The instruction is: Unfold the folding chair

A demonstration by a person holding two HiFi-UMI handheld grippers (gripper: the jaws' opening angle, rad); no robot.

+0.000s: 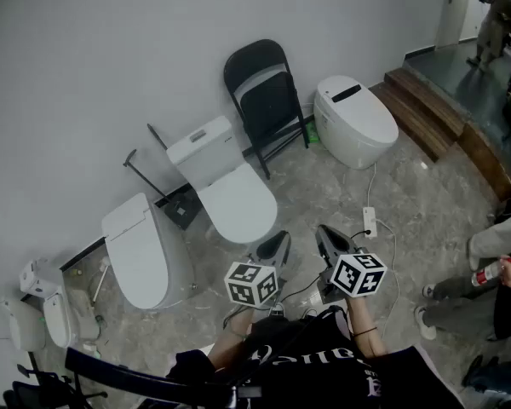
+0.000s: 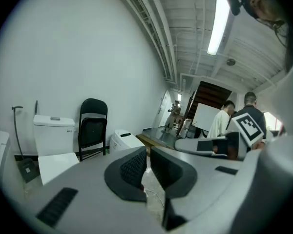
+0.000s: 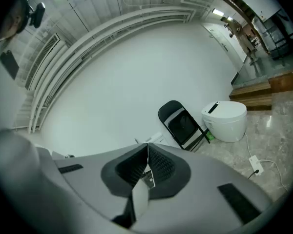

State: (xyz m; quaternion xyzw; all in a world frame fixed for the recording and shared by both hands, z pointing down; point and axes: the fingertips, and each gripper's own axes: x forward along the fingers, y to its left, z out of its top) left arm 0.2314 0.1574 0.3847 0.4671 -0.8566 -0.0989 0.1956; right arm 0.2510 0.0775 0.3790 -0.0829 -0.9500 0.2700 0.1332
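Ahead of both pairs of jaws a grey marbled stone floor (image 1: 324,194) is running up to a plain white wall (image 1: 111,41). The folding chair (image 1: 264,100) is leaning against that wall, black and folded flat, well apart from both grippers. A toilet with a tank (image 1: 226,186) is standing just to its left and a rounded white toilet (image 1: 353,119) just to its right. A third toilet (image 1: 140,250) is sitting further left, off to the side of the left jaws. The left gripper (image 1: 277,244) is holding its jaws barely apart, with a thin slit between the pads and nothing in it. The right gripper (image 1: 328,239) is keeping its jaws clenched together on nothing. A white power strip (image 1: 370,221) is lying on the floor just beyond the right jaws, and its cable is trailing back out of sight under that gripper. Wooden steps (image 1: 426,109) are rising far off to the right. A bystander (image 1: 494,271) is being cut off by the right edge of the head view, and the figures beyond the steps are showing too small to make out.
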